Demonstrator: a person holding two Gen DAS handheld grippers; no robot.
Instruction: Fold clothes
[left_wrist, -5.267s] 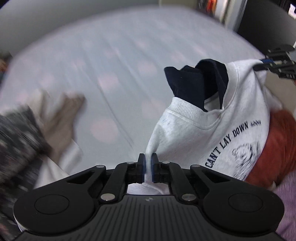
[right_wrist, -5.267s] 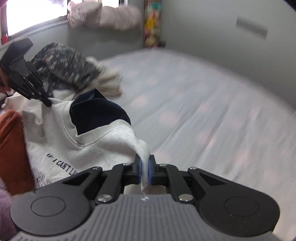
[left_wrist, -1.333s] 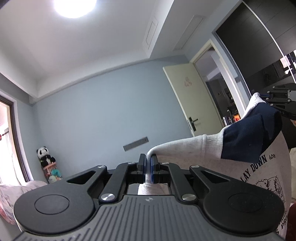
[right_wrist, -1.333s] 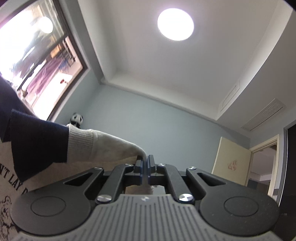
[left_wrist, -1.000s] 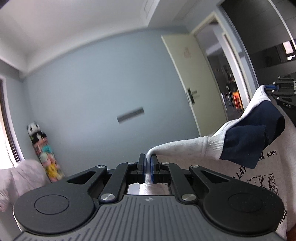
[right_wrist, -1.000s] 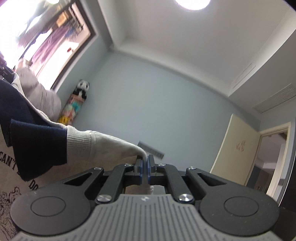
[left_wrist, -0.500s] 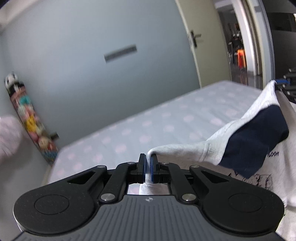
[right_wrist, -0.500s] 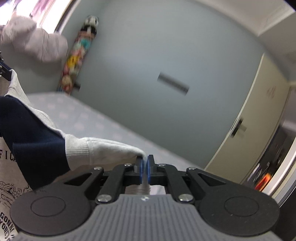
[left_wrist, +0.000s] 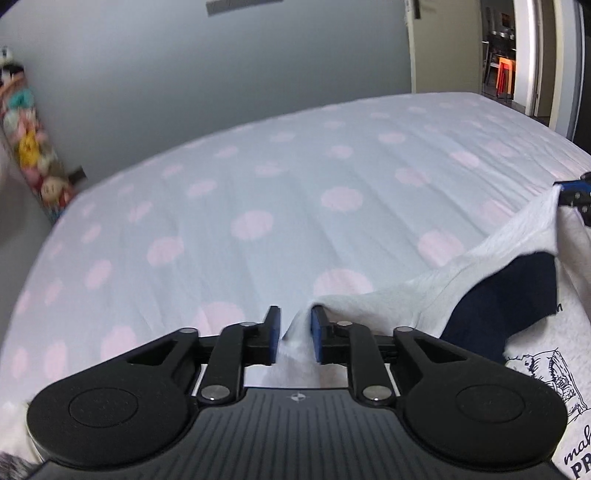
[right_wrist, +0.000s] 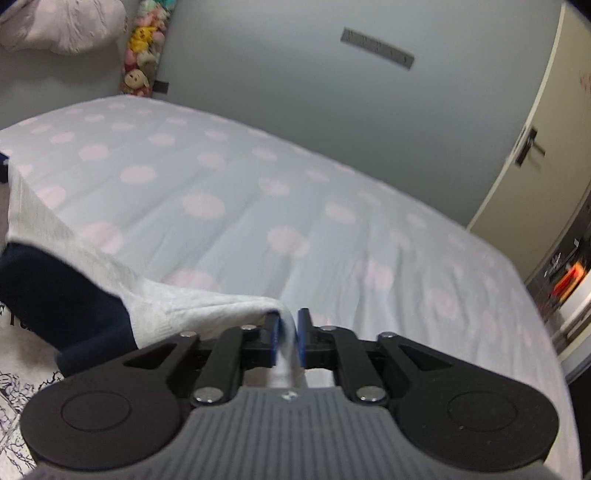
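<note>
Grey sweatshirt (left_wrist: 417, 295) lies slack between both opening tongs (left_wrist: 294, 334) (right_wrist: 287, 338) above the dotted bedsheet (left_wrist: 258, 192).

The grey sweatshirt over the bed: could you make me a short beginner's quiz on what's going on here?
1. True or false: the bedsheet is plain white.
2. The fabric between the pads of the left hand-held gripper belongs to: A) the grey sweatshirt, B) a towel, C) the bedsheet.
3. What colour lines the sweatshirt's neck opening?

Key: 1. False: it is pale blue with pink dots. 2. A; the jaws are opening with the cloth between them, as are those of the right hand-held gripper. 3. Dark navy.
</note>
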